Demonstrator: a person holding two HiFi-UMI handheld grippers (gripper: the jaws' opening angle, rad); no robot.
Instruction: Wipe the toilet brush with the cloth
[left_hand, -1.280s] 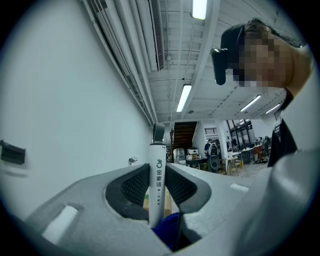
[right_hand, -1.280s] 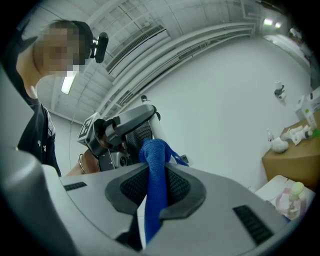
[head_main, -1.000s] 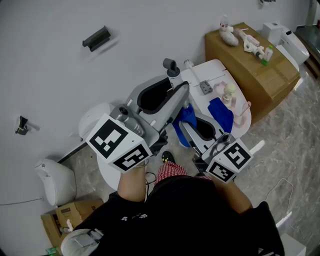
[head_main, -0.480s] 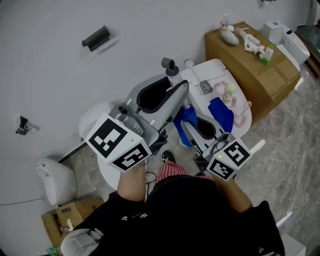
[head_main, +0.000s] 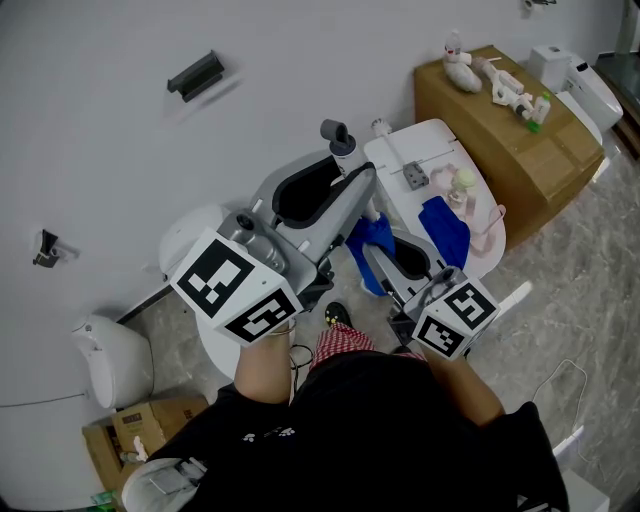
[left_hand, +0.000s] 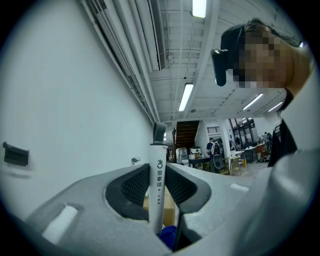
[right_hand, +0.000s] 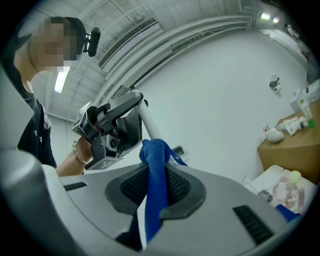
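Observation:
The toilet brush's white handle (left_hand: 156, 182) with a grey cap (head_main: 338, 133) stands upright between the jaws of my left gripper (left_hand: 156, 189), which is shut on it. In the head view the left gripper (head_main: 352, 185) reaches up and right from its marker cube. My right gripper (right_hand: 156, 187) is shut on a blue cloth (right_hand: 155, 175), whose bunched top lies against the handle (right_hand: 149, 121) just below the left gripper's jaws. From above, the right gripper (head_main: 378, 252) and the cloth (head_main: 372, 240) sit just below and right of the left jaws. The brush head is hidden.
A white side table (head_main: 432, 145) holds a second blue cloth (head_main: 445, 227), a small bottle (head_main: 462, 181) and pink items. Behind it stands a cardboard box (head_main: 520, 140) with bottles. A white bin (head_main: 112, 358) sits low left, and a grey bracket (head_main: 195, 75) is on the wall.
My right gripper has sunk a little with the blue cloth beside the handle. The left gripper and the brush have stayed put.

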